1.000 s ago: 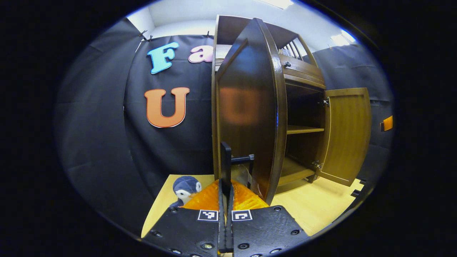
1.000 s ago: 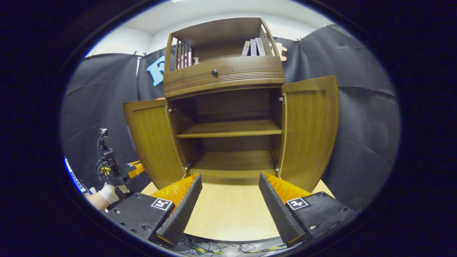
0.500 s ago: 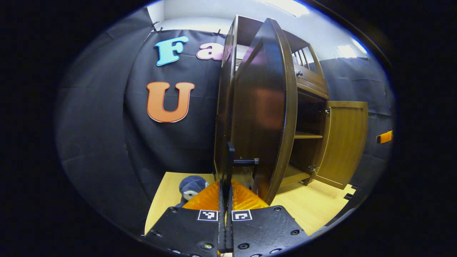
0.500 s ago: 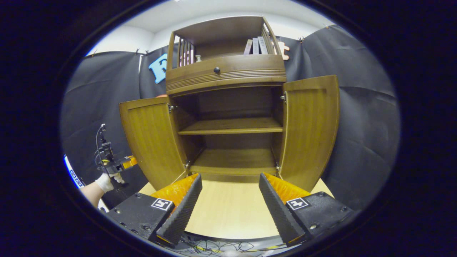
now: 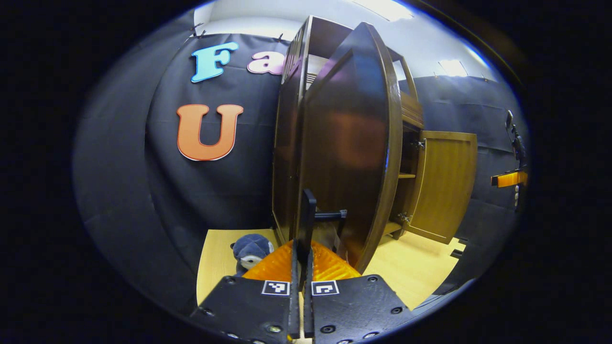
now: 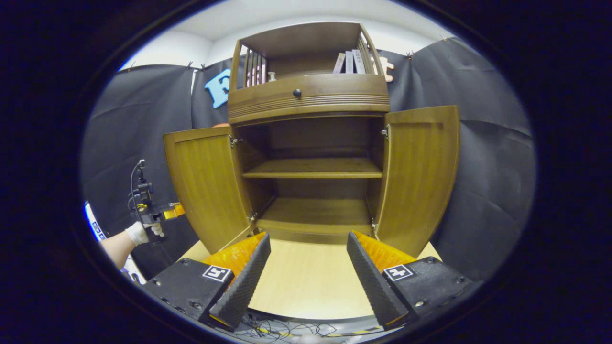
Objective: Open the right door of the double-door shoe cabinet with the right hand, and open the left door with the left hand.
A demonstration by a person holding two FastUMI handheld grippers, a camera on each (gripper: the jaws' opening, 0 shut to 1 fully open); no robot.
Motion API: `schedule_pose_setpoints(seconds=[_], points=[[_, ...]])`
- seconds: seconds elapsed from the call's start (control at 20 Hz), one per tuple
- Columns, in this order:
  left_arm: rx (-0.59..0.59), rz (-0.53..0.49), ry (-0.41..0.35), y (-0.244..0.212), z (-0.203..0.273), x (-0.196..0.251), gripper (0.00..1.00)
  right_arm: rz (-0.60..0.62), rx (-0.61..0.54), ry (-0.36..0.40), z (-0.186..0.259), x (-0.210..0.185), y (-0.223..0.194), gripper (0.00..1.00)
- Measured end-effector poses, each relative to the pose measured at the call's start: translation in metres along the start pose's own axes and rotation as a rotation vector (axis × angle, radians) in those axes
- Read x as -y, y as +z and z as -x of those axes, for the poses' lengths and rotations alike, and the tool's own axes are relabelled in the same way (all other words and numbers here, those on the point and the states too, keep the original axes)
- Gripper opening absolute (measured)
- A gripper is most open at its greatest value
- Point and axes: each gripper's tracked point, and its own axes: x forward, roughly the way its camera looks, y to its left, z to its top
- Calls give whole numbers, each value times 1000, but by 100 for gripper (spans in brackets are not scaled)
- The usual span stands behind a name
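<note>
The brown shoe cabinet (image 6: 311, 143) stands on a light wooden table with both doors swung open. In the left gripper view, the left door (image 5: 349, 157) is seen from its dark outer face. My left gripper (image 5: 301, 248) is shut on the door's black bar handle (image 5: 310, 210). The right door (image 5: 447, 181) stands open farther off. In the right gripper view, my right gripper (image 6: 307, 236) is open, apart from the cabinet, facing its two bare shelves between the left door (image 6: 205, 186) and the right door (image 6: 420, 172). A gloved hand holds the left gripper (image 6: 150, 215) behind the left door.
A plush penguin (image 5: 251, 248) lies on the table (image 6: 306, 286) beside the cabinet's left side. A drawer with a round knob (image 6: 297, 92) sits above the doors, and books (image 6: 351, 62) stand on the top shelf. Cables (image 6: 287, 329) lie below the table's front edge.
The left door has swung wider open with my left gripper still shut on its handle. The right gripper has stayed open and barely shifted.
</note>
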Motion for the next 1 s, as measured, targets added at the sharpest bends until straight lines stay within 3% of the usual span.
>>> schedule_pose_setpoints(seconds=[0.1, 0.15, 0.25, 0.5, 0.75, 0.8, 0.85, 1.0], points=[[-36, -12, 20, -7, 1, -3, 7, 2, 0, 5, -1, 0, 0, 100], [-51, -19, 32, -12, 3, -4, 19, 5, 1, 7, 0, -1, 0, 100], [-69, -23, 58, -17, 9, -7, 15, 26, 12, 1, -1, 0, 3, 99], [-62, -10, 217, -11, 54, -26, 95, 24, 56, -12, -5, 8, 17, 100], [12, -45, 441, 31, 112, -10, 95, 15, 95, -35, -9, 25, 32, 99], [25, -71, 460, 42, 116, 2, 100, 11, 102, -43, -9, 29, 35, 99], [38, -86, 485, 53, 118, 13, 95, 8, 106, -49, -10, 34, 37, 100], [42, -57, 494, 74, 109, 51, 95, -2, 126, -57, -10, 44, 46, 100]])
